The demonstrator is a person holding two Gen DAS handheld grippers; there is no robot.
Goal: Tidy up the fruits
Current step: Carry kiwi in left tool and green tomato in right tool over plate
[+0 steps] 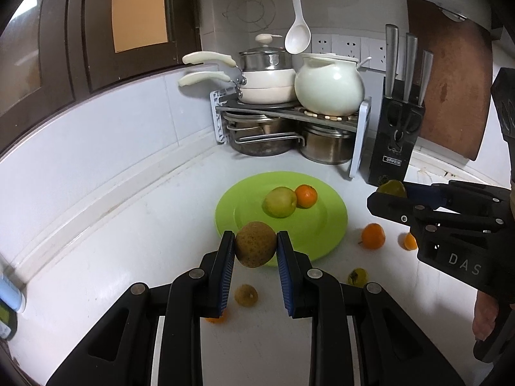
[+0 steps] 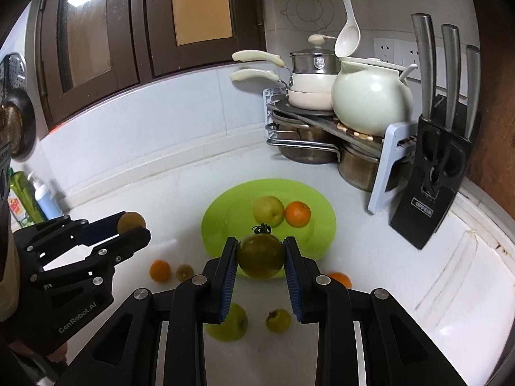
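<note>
My left gripper (image 1: 256, 249) is clamped on a brown speckled pear (image 1: 256, 247), held above the near rim of the green plate (image 1: 334, 225). My right gripper (image 2: 260, 255) is clamped on a dark green tomato (image 2: 261, 255) with its stem up, also over the plate's near edge. On the plate lie a pale green apple (image 2: 268, 210) and an orange (image 2: 298, 214), touching. Loose on the white table (image 2: 434, 257) near me: an orange (image 2: 160, 270), a small brown fruit (image 2: 184, 271), a green apple (image 2: 235, 323) and a small yellow fruit (image 2: 278, 320).
</note>
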